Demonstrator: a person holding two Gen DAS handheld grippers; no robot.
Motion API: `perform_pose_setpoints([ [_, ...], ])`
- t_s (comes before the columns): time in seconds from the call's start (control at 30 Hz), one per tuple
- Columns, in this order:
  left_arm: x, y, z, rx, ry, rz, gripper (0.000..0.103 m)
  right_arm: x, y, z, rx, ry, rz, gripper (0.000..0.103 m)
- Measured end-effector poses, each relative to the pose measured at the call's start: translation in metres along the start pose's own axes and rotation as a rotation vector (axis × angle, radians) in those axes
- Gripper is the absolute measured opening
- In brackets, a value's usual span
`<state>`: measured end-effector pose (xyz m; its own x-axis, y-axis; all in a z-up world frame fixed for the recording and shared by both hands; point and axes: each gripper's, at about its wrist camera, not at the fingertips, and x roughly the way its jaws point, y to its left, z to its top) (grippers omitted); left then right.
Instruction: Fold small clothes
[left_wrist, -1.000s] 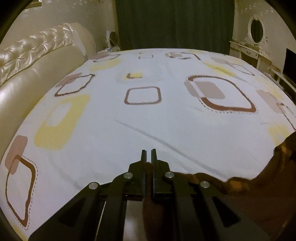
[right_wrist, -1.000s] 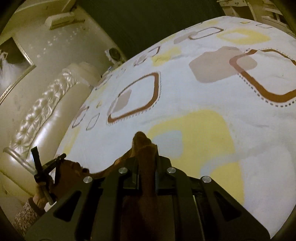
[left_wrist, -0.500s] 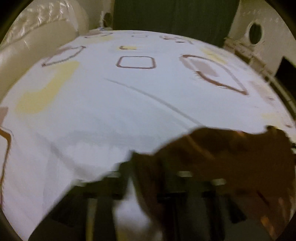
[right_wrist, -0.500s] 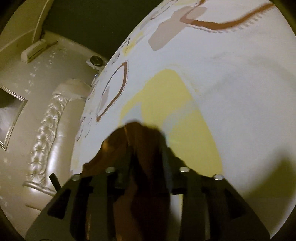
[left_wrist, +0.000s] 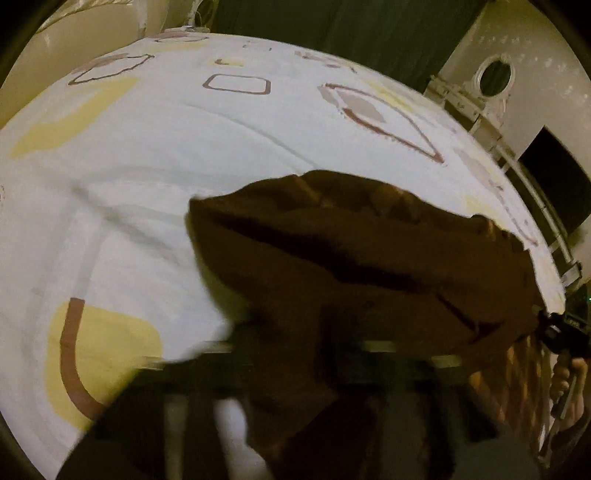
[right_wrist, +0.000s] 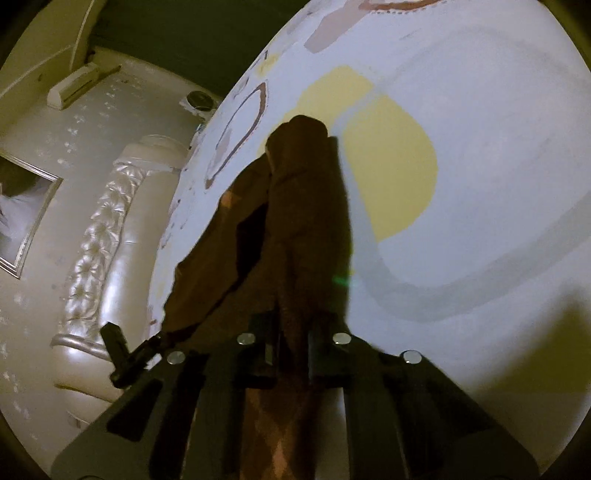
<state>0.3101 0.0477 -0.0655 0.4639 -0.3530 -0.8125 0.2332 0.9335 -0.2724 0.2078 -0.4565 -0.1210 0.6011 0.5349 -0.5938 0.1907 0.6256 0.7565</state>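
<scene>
A small dark brown garment (left_wrist: 362, 258) hangs stretched between my two grippers above the patterned bed sheet (left_wrist: 155, 155). My left gripper (left_wrist: 328, 332) is shut on one edge of it; the cloth drapes over the blurred fingers and hides them. In the right wrist view the same garment (right_wrist: 295, 206) bunches up between the fingers of my right gripper (right_wrist: 291, 325), which is shut on it. The left gripper (right_wrist: 125, 354) shows at the lower left there, holding the other end. The right gripper (left_wrist: 561, 328) shows at the right edge of the left wrist view.
The white sheet with yellow and brown rounded squares (right_wrist: 480, 147) covers the whole bed. A cream tufted headboard (right_wrist: 103, 236) runs along one side. A white dresser with an oval mirror (left_wrist: 495, 77) and dark curtains (left_wrist: 332, 22) stand beyond the bed.
Both grippers have lifted the garment off the sheet and tilted; the cloth now billows in front of the left camera. Both views show motion blur.
</scene>
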Motion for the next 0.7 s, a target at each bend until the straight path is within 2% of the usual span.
perform_pose_setpoints([
  [0.07,-0.005,-0.001,-0.002,-0.013,0.005,0.01,0.012,-0.006,0.002,0.0,-0.024,-0.021,-0.036,0.007],
  [0.13,-0.006,-0.004,-0.006,0.015,-0.001,0.042,0.012,-0.01,-0.005,-0.002,-0.005,-0.03,-0.064,0.006],
  [0.27,-0.004,-0.004,-0.011,0.046,-0.016,0.061,0.012,-0.007,-0.007,0.001,-0.001,-0.019,-0.044,0.01],
  [0.33,-0.009,-0.001,-0.012,0.04,-0.029,0.041,0.017,-0.017,-0.004,0.004,0.019,-0.041,-0.059,0.015],
  [0.4,-0.017,0.004,-0.015,0.047,-0.04,0.052,0.042,-0.038,0.003,0.007,0.026,-0.117,-0.076,0.017],
  [0.5,-0.031,0.013,-0.02,0.027,-0.08,0.037,0.056,-0.048,0.025,0.012,0.001,-0.176,-0.033,0.024],
  [0.57,-0.038,0.017,-0.023,0.002,-0.088,0.031,0.057,-0.031,0.038,0.016,-0.008,-0.123,0.009,0.025],
  [0.7,-0.041,0.018,-0.033,-0.032,-0.08,0.028,0.059,0.015,0.044,0.024,-0.009,-0.046,-0.04,0.025],
])
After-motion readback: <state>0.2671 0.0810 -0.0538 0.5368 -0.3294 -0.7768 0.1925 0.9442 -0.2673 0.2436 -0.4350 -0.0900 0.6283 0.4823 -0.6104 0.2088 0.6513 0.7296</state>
